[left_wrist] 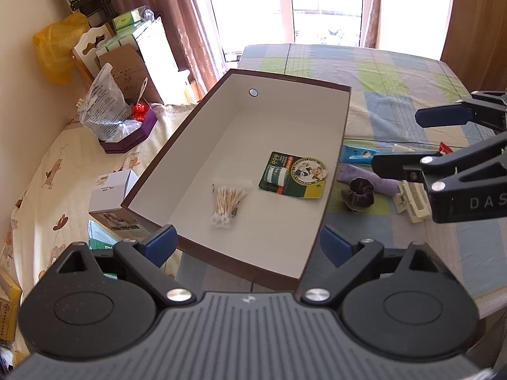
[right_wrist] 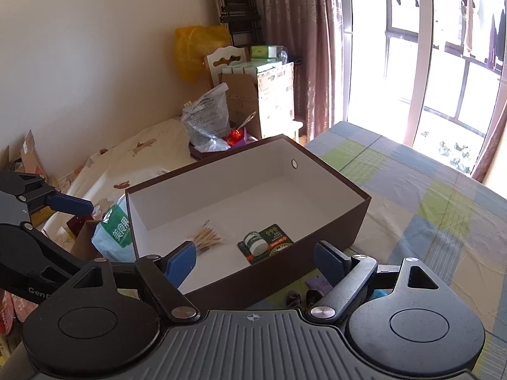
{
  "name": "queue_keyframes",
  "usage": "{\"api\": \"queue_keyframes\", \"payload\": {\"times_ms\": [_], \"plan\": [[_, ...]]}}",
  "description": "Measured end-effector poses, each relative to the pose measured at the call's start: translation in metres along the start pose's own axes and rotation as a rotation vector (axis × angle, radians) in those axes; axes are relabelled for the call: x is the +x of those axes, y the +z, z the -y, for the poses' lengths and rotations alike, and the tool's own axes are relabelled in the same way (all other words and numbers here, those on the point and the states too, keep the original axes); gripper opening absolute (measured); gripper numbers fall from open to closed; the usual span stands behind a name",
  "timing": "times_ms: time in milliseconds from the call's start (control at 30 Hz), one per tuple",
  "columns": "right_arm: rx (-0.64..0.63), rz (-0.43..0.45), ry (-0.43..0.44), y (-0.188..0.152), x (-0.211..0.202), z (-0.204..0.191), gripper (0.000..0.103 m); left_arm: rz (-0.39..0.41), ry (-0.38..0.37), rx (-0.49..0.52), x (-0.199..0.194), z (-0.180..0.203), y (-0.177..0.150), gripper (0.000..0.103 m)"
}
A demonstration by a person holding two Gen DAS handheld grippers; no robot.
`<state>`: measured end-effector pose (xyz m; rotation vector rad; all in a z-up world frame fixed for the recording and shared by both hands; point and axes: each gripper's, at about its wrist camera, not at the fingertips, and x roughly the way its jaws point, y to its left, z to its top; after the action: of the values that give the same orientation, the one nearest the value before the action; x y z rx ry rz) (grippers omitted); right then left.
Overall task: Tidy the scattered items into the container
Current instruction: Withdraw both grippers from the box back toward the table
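brown box (left_wrist: 177, 133) holds cotton swabs (left_wrist: 226, 201) and carded balm (left_wrist: 293, 175).

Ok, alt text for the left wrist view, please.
An open brown box with a white interior sits on a checked cloth, holding cotton swabs and a carded balm jar. The left gripper hovers open at its near edge; right of the box lie tubes, a dark scrunchie, a hair clip and the open right gripper.

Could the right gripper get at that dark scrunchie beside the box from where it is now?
Probably yes. The scrunchie lies in the open on the cloth outside the box, uncovered, and the right gripper hovers open close by.
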<state>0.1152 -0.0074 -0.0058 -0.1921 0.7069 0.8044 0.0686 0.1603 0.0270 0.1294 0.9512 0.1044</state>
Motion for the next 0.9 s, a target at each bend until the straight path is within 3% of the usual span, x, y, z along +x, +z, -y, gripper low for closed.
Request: {"api": "queue_keyframes", "payload": {"times_ms": [467,900], "plan": [[0.04,0.025,-0.055,-0.024,-0.041,0.005,0.087,0.037,-0.037,0.012,-0.029,0.027,-0.011,0.096],[0.154,-0.009,-0.183,-0.073,-0.083,0.04,0.087,0.078,-0.146,0.053,-0.026,0.071,-0.019,0.096]]}}
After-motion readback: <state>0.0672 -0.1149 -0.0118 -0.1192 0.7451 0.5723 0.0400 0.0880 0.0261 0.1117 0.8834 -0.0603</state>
